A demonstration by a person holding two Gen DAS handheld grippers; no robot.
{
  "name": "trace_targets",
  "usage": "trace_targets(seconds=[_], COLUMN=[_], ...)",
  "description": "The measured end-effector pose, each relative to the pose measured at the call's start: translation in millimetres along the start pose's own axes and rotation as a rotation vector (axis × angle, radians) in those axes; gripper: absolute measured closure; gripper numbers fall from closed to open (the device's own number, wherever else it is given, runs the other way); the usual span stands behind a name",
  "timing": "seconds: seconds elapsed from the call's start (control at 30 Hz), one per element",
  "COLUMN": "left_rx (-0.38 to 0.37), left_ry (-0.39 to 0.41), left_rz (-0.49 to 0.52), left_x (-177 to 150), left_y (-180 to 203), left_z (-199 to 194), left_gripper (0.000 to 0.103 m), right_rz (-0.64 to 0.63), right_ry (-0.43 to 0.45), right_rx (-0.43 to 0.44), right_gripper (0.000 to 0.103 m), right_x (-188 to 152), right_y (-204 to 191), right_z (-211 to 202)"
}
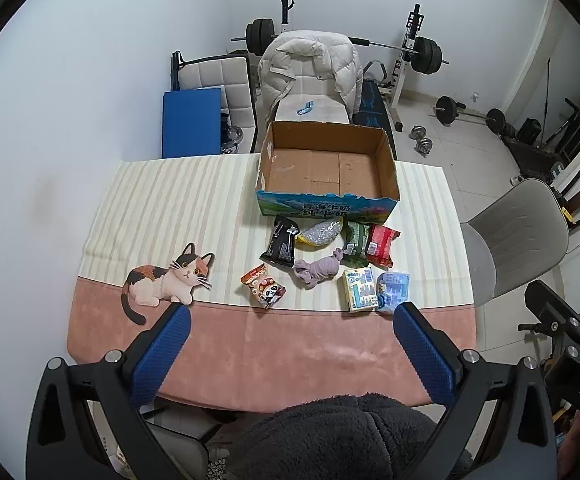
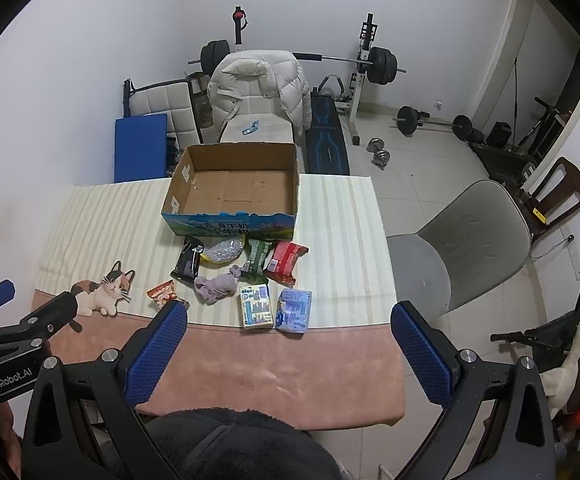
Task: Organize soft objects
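Both tongs hang above the near edge of the counter (image 1: 217, 200), tilted downward, and both stand wide open with nothing between their blue pads. The left tongs (image 1: 292, 316) and the right tongs (image 2: 290, 314) touch no object.

The soft objects lie in a loose group in the middle of the counter, beyond the tongs and just in front of the open cardboard box (image 1: 388, 168), which is empty. Nearest to the left tongs is a small panda snack bag (image 1: 263, 285). Behind it are a black packet (image 1: 281, 240), a silver and yellow bag (image 1: 320, 233), a green packet (image 1: 354, 243) and a red packet (image 1: 381, 245). A purple cloth (image 1: 317, 272) lies in the centre. A yellow tissue pack (image 2: 255, 305) and a blue tissue pack (image 2: 294, 310) lie side by side, closest to the right tongs.
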State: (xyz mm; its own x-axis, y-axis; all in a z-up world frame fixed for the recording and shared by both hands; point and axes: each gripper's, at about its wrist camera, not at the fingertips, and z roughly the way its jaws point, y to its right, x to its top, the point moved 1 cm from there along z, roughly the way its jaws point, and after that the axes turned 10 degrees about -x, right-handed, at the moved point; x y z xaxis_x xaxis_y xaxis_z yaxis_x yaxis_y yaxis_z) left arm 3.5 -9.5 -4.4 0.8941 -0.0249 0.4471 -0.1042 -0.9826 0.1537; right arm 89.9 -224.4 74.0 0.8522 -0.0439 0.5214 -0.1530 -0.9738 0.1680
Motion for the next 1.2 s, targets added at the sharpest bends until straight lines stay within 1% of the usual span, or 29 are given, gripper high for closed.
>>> trace_targets(seconds=[0.97, 1.2], left_rx=[0.0, -0.002], left_ry=[0.01, 0.011], left_rz=[0.001, 0.001], left_x=[-0.3, -1.7], left_y=[7.1, 8.1], left_z=[-7.2, -7.7], left_gripper=[0.0, 0.0], right_rz=[0.005, 0.011], right_ry=[0.006, 0.017], right_rx=[0.009, 0.013], right_gripper=[0.0, 0.0], right_x=[2.6, 0.9], right_y=[-2.1, 2.6], right_z=[-7.5, -12.9])
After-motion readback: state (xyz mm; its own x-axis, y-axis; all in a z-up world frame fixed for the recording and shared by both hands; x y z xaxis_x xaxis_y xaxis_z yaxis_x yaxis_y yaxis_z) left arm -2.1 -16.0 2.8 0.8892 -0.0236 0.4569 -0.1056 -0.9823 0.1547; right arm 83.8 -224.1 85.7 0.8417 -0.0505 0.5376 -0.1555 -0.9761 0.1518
